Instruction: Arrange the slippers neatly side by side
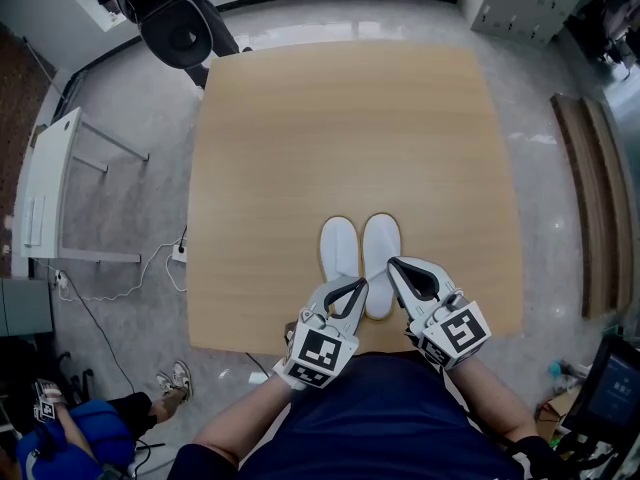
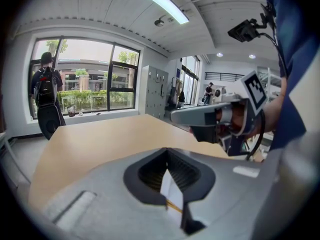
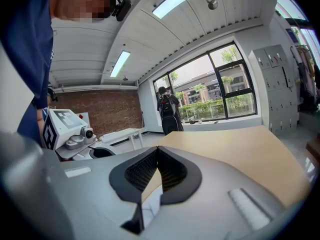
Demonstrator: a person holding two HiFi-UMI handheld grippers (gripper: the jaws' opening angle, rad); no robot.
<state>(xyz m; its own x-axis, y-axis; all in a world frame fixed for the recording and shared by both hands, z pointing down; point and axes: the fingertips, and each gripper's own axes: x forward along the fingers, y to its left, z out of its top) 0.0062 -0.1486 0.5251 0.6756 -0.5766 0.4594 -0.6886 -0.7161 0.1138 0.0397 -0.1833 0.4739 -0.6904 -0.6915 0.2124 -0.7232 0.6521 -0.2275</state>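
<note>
Two white slippers lie side by side on the wooden table (image 1: 300, 148), toes pointing away, close to the near edge: the left slipper (image 1: 338, 246) and the right slipper (image 1: 381, 248). My left gripper (image 1: 354, 288) hovers over the left slipper's heel end, jaws together with nothing in them. Just right of it, my right gripper (image 1: 396, 266) is over the right slipper's heel, also shut and empty. In the left gripper view the shut jaws (image 2: 167, 153) fill the lower frame, with a sliver of white slipper showing through the slit. The right gripper view shows its jaws (image 3: 157, 150) the same way.
A black chair (image 1: 176, 30) stands at the table's far left corner. A white side table (image 1: 50, 183) is on the floor to the left, and wooden planks (image 1: 600, 208) are to the right. A person with a backpack (image 2: 46, 91) stands by the window. Grey lockers (image 1: 525, 3) are at the back right.
</note>
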